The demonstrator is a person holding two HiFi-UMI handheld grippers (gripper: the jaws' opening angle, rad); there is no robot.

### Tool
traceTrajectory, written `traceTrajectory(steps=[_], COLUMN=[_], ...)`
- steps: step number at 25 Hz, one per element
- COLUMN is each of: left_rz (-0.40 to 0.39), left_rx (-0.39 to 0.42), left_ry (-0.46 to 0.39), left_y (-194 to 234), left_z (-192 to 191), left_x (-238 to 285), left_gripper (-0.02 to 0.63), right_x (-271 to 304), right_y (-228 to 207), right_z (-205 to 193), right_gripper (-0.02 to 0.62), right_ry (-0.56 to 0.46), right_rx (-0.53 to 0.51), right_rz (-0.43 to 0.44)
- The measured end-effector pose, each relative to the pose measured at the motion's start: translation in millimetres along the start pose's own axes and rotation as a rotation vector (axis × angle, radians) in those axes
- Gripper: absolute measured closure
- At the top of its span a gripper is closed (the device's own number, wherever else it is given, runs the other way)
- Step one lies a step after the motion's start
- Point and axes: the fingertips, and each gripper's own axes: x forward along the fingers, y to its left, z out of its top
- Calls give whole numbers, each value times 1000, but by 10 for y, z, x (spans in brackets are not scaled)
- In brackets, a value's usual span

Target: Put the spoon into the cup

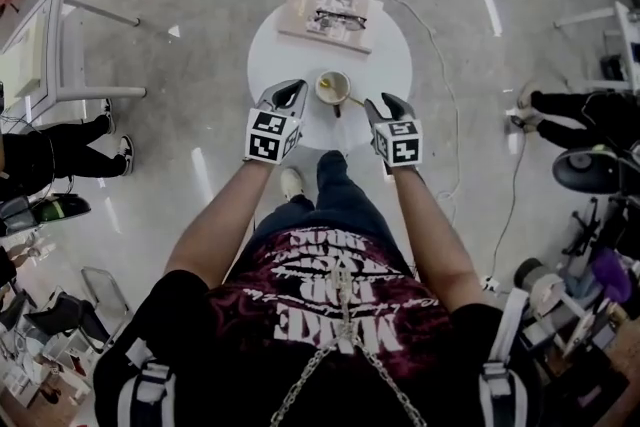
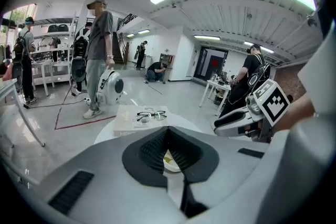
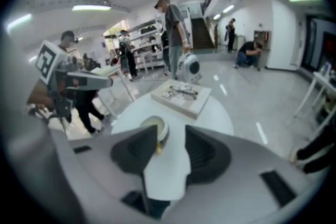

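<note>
The spoon (image 1: 346, 97) stood in the cup (image 1: 331, 85) near the table's (image 1: 385, 50) centre, its handle leaning over the rim toward 4 o'clock. The left gripper (image 1: 291, 88) hovered at the cup's 9 o'clock, jaws pressed together and empty. The right gripper (image 1: 384, 102) hung at 4 o'clock, jaws spread, nothing between them. A book (image 1: 300, 20) bearing glasses (image 1: 340, 18) lay at 12.

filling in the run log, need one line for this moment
spoon: in cup, handle over rim | right tool: open, empty | left tool: shut, empty | task: looks done
</note>
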Motion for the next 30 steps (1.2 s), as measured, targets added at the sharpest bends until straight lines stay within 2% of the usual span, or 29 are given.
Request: traceTrajectory(steps=[2,4,6,9,11,13,17,30], left_rz=[10,34,51,55,56,61,102,49], left_rx=[26,47,64,123,159,160,177,197], left_ry=[-44,-107,-186,-296,-359,-433,-581,-564], left_y=[19,69,91,7,-77,-156,-248,-454], left_z=[167,422,741,1208,1481,1705,1947,1897], left_x=[-162,-368,-576,-847,-1013,-1191,-1500,-1567], left_gripper=[577,577,577,577,577,577,577,577], right_x=[-282,-627,-987,-1444,-1672,-1841,-1969,-2233], right_y=[-62,-38,30,160,255,340,503,700], right_z=[264,580,901,1269,1458,1606,1782,1837], right_gripper=[420,461,521,552,560,561,561,561], right_ry=[-110,-235,-358,-498,-570,-627,-687,-732], right_rx=[15,23,-18,-98,-136,-151,-182,-199], right_rz=[-57,-78,-92,-97,-89,-79,-77,-73])
